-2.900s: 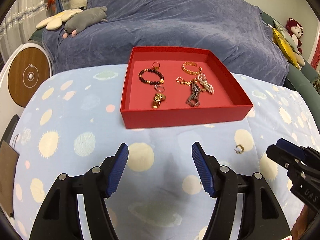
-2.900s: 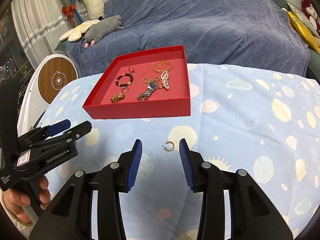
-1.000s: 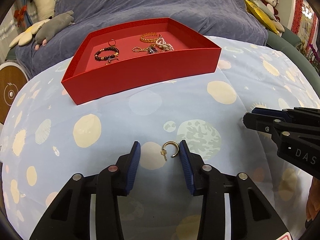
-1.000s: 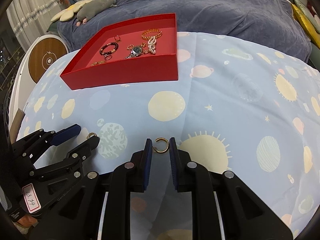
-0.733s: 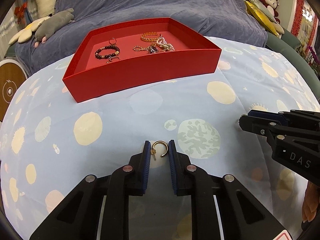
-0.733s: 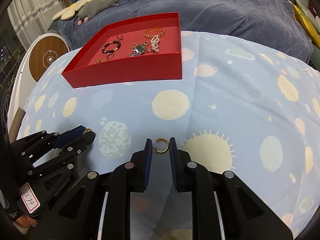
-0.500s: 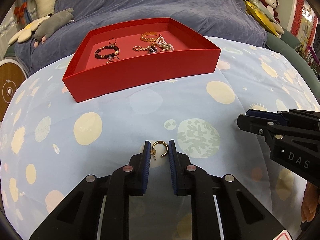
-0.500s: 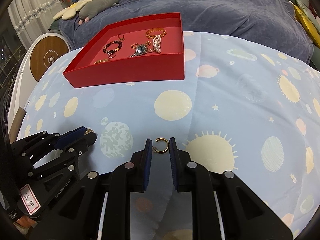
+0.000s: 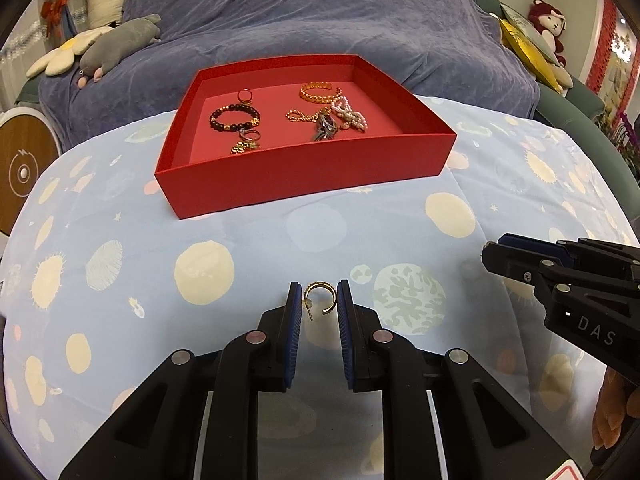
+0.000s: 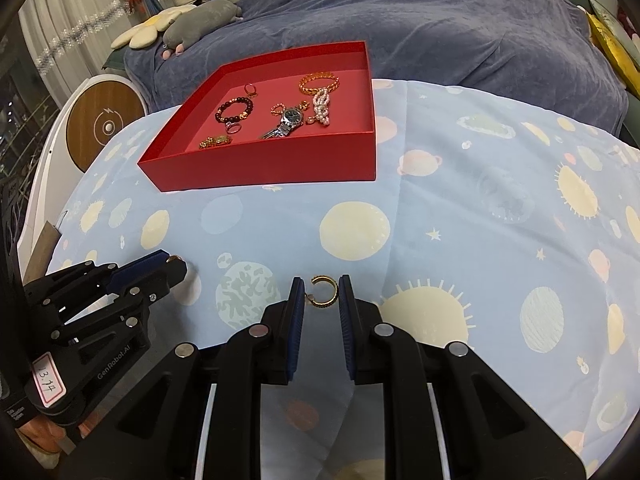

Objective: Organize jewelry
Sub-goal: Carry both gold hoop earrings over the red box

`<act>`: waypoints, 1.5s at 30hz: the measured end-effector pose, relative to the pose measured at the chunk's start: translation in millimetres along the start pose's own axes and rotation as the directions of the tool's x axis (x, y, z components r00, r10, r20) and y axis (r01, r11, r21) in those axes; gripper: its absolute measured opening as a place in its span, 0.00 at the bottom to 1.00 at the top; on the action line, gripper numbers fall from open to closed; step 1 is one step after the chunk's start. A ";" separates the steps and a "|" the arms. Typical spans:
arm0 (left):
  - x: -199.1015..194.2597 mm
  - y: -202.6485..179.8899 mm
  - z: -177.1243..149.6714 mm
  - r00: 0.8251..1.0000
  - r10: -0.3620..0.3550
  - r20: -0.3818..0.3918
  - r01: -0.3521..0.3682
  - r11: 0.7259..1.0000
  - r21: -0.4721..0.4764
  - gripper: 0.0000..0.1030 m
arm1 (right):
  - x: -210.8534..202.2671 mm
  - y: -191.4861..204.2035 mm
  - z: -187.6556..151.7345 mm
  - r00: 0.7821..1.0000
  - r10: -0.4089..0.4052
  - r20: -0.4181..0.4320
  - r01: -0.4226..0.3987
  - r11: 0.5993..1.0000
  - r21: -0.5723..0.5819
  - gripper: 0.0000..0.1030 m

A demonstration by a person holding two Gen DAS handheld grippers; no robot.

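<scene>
A red tray (image 9: 304,176) (image 10: 264,170) stands on the blue planet-print cloth and holds several pieces: a dark bead bracelet (image 9: 234,117), gold bracelets (image 9: 320,92), a watch (image 10: 289,120) and pearls. My left gripper (image 9: 319,305) is shut on a gold hoop earring (image 9: 320,300), held a little above the cloth. My right gripper (image 10: 322,294) is shut on a second gold hoop earring (image 10: 323,293). Each gripper shows in the other's view, the left at lower left (image 10: 172,268), the right at right (image 9: 496,254).
A blue-covered sofa (image 9: 320,32) lies behind the tray with plush toys (image 9: 116,44) at the left and cushions (image 9: 524,40) at the right. A round white and wood device (image 10: 106,124) stands at the left edge of the cloth.
Both grippers closed on their earrings about a second ago. Since then both have lifted and moved toward the tray, which now looks nearer and is seen from higher.
</scene>
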State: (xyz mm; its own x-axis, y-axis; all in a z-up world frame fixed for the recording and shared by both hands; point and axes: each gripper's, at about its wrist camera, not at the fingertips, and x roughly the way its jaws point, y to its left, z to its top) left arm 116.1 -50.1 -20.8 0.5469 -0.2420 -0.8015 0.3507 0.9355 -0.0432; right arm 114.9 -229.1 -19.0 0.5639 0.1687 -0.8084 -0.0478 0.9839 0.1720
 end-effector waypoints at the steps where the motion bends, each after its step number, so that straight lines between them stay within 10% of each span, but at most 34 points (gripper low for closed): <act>1: -1.6 1.7 1.3 1.000 0.001 0.004 -0.001 1.000 -0.004 0.15 | -0.3 0.4 0.8 1.000 0.001 0.003 -0.001 1.000 0.000 0.16; 31: -30.9 21.6 29.4 0.997 0.022 0.075 -0.018 0.998 -0.058 0.15 | -22.0 29.8 24.2 0.996 0.022 0.083 -0.020 1.000 -0.022 0.16; 45: -5.0 46.3 119.8 0.988 0.080 0.136 -0.071 0.995 -0.064 0.15 | 4.9 23.1 120.4 0.987 0.031 0.157 -0.032 0.999 0.003 0.16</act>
State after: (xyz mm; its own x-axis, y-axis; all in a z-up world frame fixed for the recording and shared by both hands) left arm 220.6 -36.3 52.7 0.6712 -0.1994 -0.7140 0.2611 0.9650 -0.0241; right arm 215.8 -212.6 48.8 0.6848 0.1875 -0.7042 -0.0628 0.9779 0.1993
